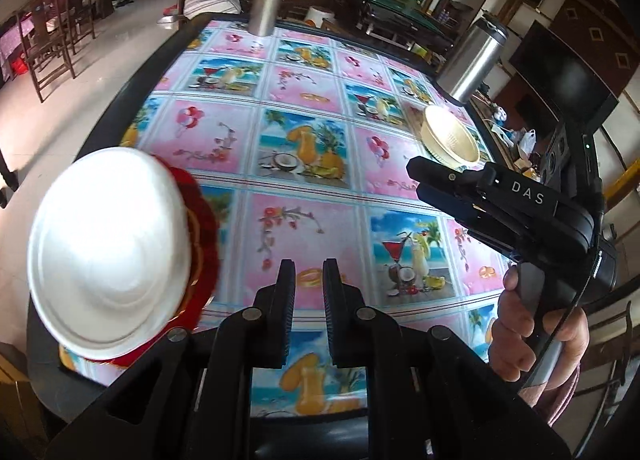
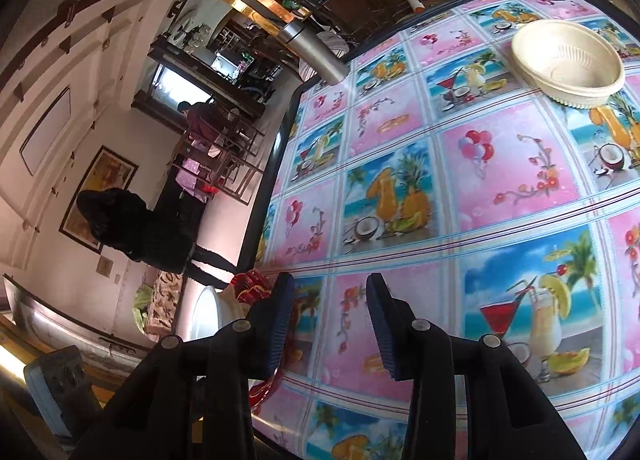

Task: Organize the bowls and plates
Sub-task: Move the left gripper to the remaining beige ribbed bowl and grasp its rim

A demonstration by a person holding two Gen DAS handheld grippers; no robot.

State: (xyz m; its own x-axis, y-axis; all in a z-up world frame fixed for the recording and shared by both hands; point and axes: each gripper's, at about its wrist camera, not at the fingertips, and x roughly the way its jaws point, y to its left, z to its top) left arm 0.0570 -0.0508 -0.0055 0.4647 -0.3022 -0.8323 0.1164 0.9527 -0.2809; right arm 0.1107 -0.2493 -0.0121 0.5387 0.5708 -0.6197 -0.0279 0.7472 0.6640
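Observation:
A white bowl (image 1: 110, 248) sits on a red plate (image 1: 204, 228) at the table's near left corner. In the right wrist view they show as a white bowl (image 2: 210, 312) and red plate (image 2: 250, 284) just left of my fingers. A cream bowl (image 1: 450, 136) sits on a plate at the far right; it also shows in the right wrist view (image 2: 568, 60). My left gripper (image 1: 309, 272) hovers over the table, jaws slightly apart and empty, right of the white bowl. My right gripper (image 2: 330, 284) is open and empty; it appears in the left wrist view (image 1: 416, 178) near the cream bowl.
Two steel flasks stand on the patterned tablecloth (image 1: 304, 220): one at the far edge (image 1: 266, 0), one at the far right corner (image 1: 474, 60). Chairs (image 1: 48, 48) and a seated person are beyond the table's left side.

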